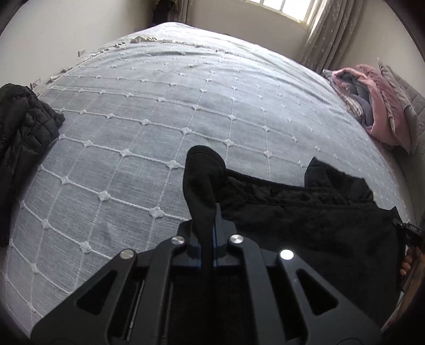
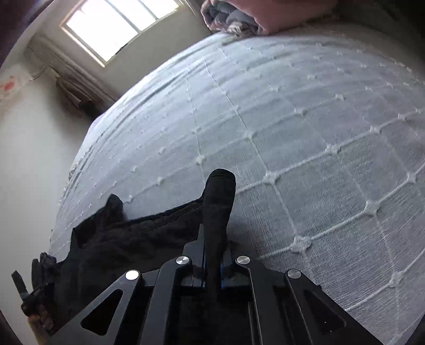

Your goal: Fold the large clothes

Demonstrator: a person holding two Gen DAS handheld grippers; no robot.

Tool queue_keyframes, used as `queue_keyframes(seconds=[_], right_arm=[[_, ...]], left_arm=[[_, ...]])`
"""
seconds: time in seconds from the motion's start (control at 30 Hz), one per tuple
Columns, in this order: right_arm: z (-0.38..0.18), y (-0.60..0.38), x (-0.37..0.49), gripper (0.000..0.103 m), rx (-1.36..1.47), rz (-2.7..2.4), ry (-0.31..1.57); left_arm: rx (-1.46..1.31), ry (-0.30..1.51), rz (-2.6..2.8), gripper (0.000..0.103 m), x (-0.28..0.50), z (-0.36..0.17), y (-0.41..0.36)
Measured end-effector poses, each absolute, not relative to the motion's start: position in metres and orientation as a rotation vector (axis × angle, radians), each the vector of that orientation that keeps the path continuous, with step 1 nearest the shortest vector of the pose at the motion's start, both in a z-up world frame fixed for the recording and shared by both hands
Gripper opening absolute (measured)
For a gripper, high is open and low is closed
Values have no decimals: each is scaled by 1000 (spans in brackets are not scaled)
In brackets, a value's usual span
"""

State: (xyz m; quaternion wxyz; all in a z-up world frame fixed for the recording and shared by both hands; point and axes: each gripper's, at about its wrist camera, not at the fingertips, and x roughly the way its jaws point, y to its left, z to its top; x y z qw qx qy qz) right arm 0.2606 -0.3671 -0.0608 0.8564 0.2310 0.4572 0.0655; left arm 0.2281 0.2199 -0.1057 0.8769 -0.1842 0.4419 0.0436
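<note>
A large black garment (image 1: 313, 220) lies at the near edge of a bed with a pale grey quilted cover (image 1: 186, 106). My left gripper (image 1: 209, 212) is shut on one black corner of it, and a fold of cloth (image 1: 203, 169) sticks up past the fingertips. In the right wrist view the same black garment (image 2: 119, 238) stretches to the left, and my right gripper (image 2: 212, 233) is shut on its other corner, a bunch of fabric (image 2: 220, 191) poking out above the jaws. The other gripper (image 2: 24, 294) shows at the far left edge.
A black puffer jacket (image 1: 24, 127) lies at the bed's left side. A pile of pink and grey bedding (image 1: 372, 100) sits at the right, by a curtain (image 1: 326, 34) and a window (image 2: 117, 24). The bed cover (image 2: 292, 119) stretches ahead.
</note>
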Motion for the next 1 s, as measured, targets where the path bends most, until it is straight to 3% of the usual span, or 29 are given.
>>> queue_keyframes(seconds=[0.17,0.33,0.43,0.7,0.9,0.97,1.0], right_arm=[[-1,-350,260,5,412,139,791],[19,-328,289,4,327,40,696],[3,-331,313,4,324,-37,712],[-109,-341,354,4,302,-135,908],[-116,-342,356,8,297,-157,921],[-118,-344,356,12,297,-170,926],[-119,-345,356,20,300,-173,930]], left_arm=[[-337,819,159,7,253,-57,217],[-294,788,266,6,296,-45,206],[-228,811,333,6,329,-67,197],[-174,968,365,7,361,-168,181],[-200,970,360,12,360,-175,184],[-191,979,369,18,361,-174,184],[-202,984,368,22,361,-172,187]])
